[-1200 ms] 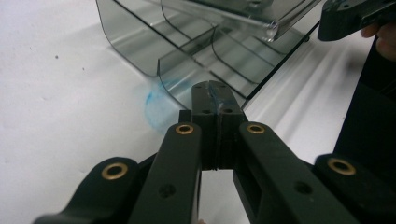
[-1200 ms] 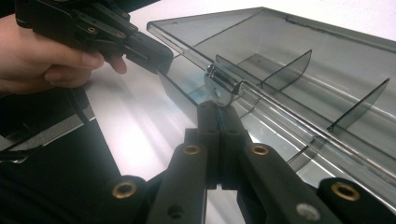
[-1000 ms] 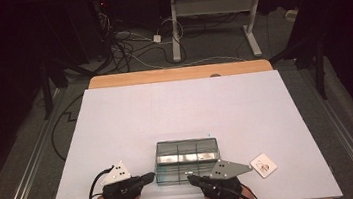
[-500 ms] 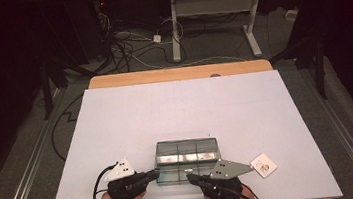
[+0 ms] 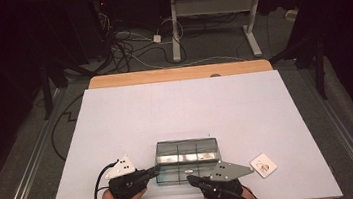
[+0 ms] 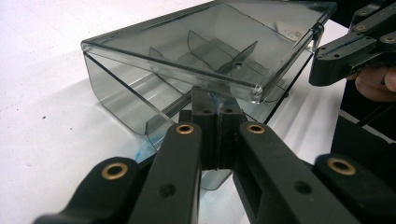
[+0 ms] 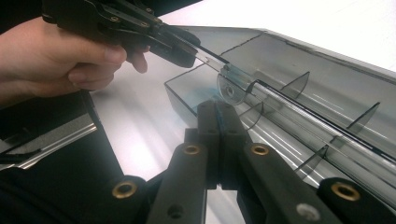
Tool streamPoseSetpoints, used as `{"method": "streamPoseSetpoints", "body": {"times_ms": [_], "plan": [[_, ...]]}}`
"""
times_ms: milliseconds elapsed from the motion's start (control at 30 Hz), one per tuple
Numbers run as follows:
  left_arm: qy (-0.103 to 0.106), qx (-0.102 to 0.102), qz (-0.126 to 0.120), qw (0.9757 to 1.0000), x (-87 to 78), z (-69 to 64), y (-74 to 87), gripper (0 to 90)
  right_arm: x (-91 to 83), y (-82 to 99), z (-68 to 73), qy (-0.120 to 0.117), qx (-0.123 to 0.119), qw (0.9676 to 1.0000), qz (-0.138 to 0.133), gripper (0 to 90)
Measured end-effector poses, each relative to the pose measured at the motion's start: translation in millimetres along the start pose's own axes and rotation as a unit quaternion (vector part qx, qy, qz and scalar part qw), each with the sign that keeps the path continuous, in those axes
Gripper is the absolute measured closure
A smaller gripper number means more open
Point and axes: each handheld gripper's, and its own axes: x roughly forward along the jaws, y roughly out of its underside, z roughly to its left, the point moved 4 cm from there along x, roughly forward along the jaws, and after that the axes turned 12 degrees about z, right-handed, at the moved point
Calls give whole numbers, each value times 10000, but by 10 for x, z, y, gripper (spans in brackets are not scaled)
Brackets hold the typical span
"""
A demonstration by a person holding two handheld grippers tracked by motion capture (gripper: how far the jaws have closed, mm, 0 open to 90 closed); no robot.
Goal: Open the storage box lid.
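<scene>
Looking down from the high view, we see the clear plastic box [image 5: 187, 159] sitting on the white desk [image 5: 185, 108], close to the near edge and a little left of a small white socket plate [image 5: 263, 165]. The left hand-held gripper [image 5: 153, 172] comes in at the box's near left corner, the right hand-held gripper [image 5: 191, 179] at its near edge, both tips right against the plastic. Behind the desk, cables [image 5: 127, 42] lie tangled on the floor.

Over to the left gripper view: we're riding low behind the left hand-held gripper [image 6: 216, 103], and its jaws are pressed together with a thin edge of the box's front wall pinched between them. The box [image 6: 140, 88] has its smoky lid [image 6: 210, 42] lifted at a slant, dividers showing inside. At the right edge, the right hand-held gripper [image 6: 322, 67] has its tip at the lid's corner.

Now the right gripper view: the right hand-held gripper [image 7: 217, 112] has its jaws tight together too, nipping the rim of the box [image 7: 299, 112] just below a small round hinge tab [image 7: 229, 89]. Across from us, the left hand [image 7: 60, 58] holds the left hand-held gripper [image 7: 189, 49], clamped on the thin lid edge.
</scene>
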Motion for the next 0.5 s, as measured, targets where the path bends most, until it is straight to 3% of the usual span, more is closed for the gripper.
{"method": "streamPoseSetpoints", "body": {"times_ms": [500], "plan": [[-8, 50, -76, 10000, -1, 67, -87, 876, -132, 139, -87, 276, 108, 9996, 4, 900]]}}
